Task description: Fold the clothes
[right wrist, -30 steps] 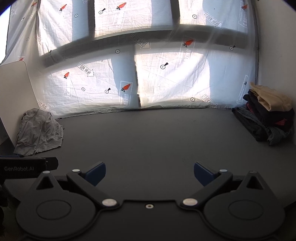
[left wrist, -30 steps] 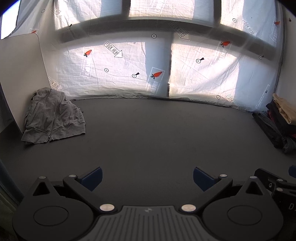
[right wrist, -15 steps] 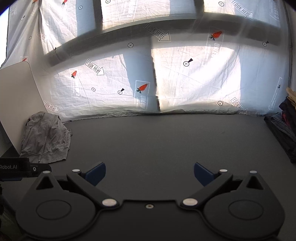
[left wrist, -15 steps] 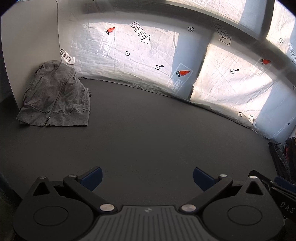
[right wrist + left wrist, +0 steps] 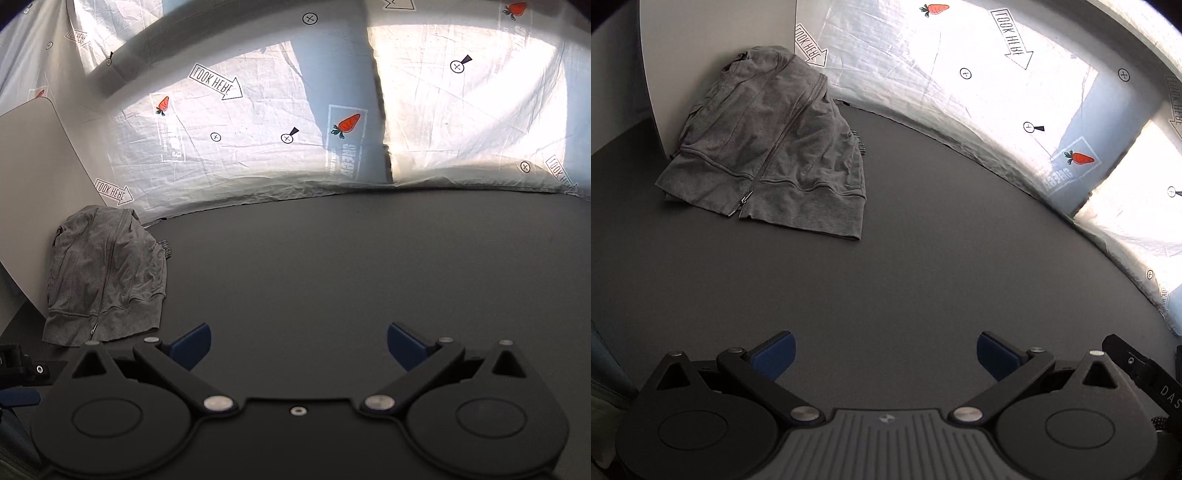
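Note:
A grey zip hoodie (image 5: 768, 147) lies crumpled on the dark table at the far left, leaning against a white board (image 5: 713, 44); it also shows in the right wrist view (image 5: 107, 277). My left gripper (image 5: 884, 354) is open and empty, above the table, well short of the hoodie. My right gripper (image 5: 297, 345) is open and empty, to the right of the hoodie and apart from it.
The dark grey table (image 5: 332, 266) ends at a white printed sheet (image 5: 258, 129) along the back. The white board (image 5: 33, 166) stands at the left edge. Part of the other gripper shows at the right edge (image 5: 1145, 373) and at the left edge (image 5: 22, 369).
Both grippers have swung left and closer to the hoodie, which now looks larger. The clothes pile at the right has left both views. Both grippers stay open.

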